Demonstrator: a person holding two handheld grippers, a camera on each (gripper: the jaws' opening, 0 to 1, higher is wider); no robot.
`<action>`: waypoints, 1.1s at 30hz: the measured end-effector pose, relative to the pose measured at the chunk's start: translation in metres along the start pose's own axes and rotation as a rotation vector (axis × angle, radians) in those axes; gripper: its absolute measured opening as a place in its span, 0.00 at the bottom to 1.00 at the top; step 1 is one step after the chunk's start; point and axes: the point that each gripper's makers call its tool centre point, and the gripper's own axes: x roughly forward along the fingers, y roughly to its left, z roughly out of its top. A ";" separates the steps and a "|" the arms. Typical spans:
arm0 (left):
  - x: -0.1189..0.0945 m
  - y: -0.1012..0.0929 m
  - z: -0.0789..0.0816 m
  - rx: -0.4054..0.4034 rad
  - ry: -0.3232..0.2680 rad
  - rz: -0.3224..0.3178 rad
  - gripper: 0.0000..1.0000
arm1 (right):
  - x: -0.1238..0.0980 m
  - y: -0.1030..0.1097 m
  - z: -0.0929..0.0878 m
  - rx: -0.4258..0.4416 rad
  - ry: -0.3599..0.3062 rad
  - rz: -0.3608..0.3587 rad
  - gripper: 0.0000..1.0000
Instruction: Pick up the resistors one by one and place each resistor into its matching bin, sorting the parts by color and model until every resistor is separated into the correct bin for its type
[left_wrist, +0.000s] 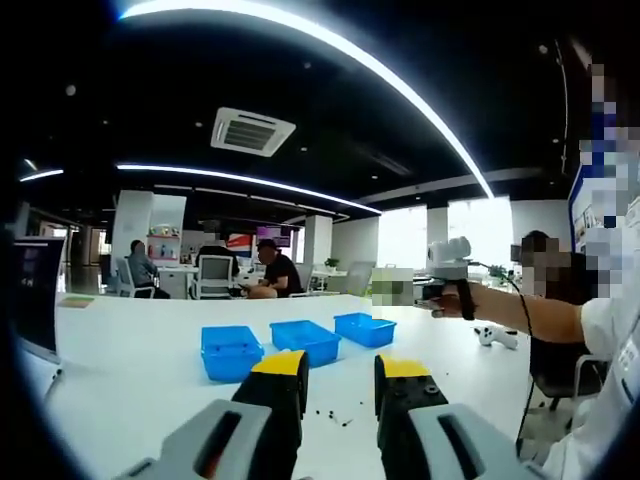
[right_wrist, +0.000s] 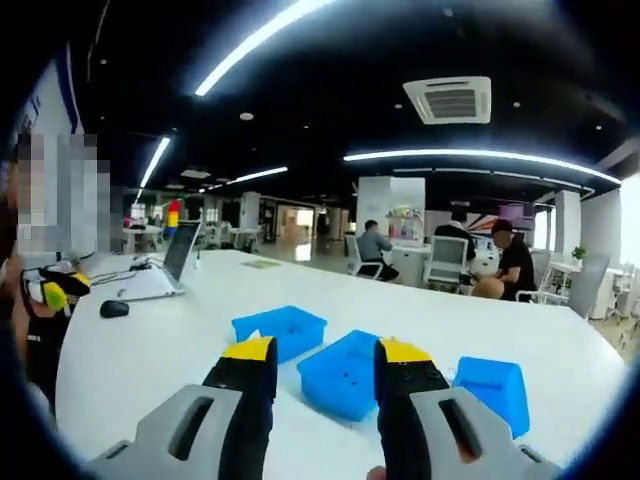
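Three blue bins stand in a row on the white table: left bin (left_wrist: 231, 350), middle bin (left_wrist: 305, 340) and right bin (left_wrist: 365, 328). Several tiny dark resistors (left_wrist: 331, 414) lie scattered on the table in front of them, between my left gripper's jaws. My left gripper (left_wrist: 342, 385) is open and holds nothing. In the right gripper view the same bins appear closer: one bin (right_wrist: 282, 330), a second (right_wrist: 345, 375) and a third (right_wrist: 495, 390). My right gripper (right_wrist: 325, 375) is open and hovers above them with nothing held. A hand holds the right gripper (left_wrist: 450, 278) up at the right.
An open laptop (right_wrist: 180, 255) and a mouse (right_wrist: 115, 308) sit at the table's far left end. A monitor edge (left_wrist: 35, 295) stands at the table's left. A small white object (left_wrist: 497, 336) lies near the right edge. People sit at desks behind.
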 end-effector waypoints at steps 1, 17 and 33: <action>0.000 0.000 0.000 0.001 0.001 -0.001 0.28 | -0.012 0.004 0.000 0.000 -0.010 0.005 0.41; 0.001 0.002 -0.001 -0.001 0.005 0.001 0.28 | -0.132 0.028 -0.021 -0.060 -0.101 -0.046 0.44; 0.000 0.003 -0.002 -0.001 0.006 0.003 0.28 | -0.122 0.032 -0.022 0.016 -0.006 -0.006 0.39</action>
